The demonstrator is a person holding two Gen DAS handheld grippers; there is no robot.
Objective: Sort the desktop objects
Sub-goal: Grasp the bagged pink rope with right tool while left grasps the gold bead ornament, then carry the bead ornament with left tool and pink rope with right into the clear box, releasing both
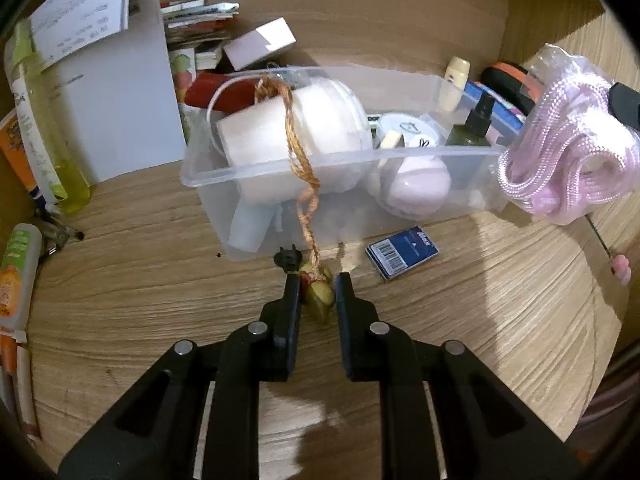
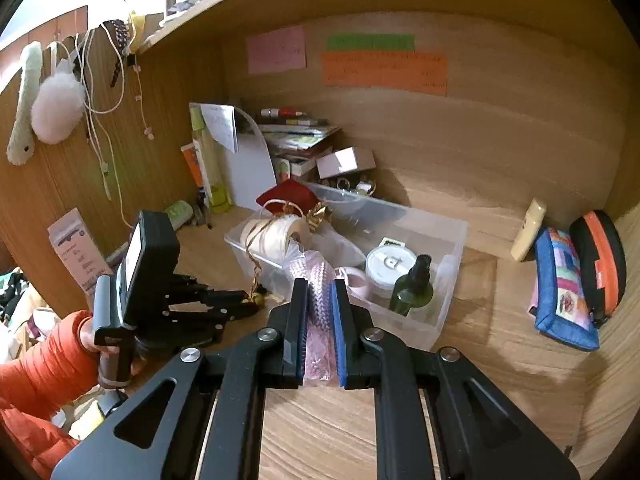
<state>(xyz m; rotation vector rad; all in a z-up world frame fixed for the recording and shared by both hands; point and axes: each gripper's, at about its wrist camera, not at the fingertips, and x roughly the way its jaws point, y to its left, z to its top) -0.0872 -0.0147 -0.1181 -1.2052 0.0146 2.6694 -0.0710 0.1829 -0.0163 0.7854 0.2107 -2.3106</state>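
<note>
The left gripper (image 1: 318,286) jaws pinch one small yellow-green charm (image 1: 320,300), low over the worktop (image 1: 480,320); its one braided cord (image 1: 300,148) runs straight ahead, up over the near wall of the one clear bin (image 1: 360,158). The right gripper (image 2: 318,292) jaws clamp one bagged pink rope (image 2: 316,292). The bin lies directly ahead of both, nearer the left.
</note>
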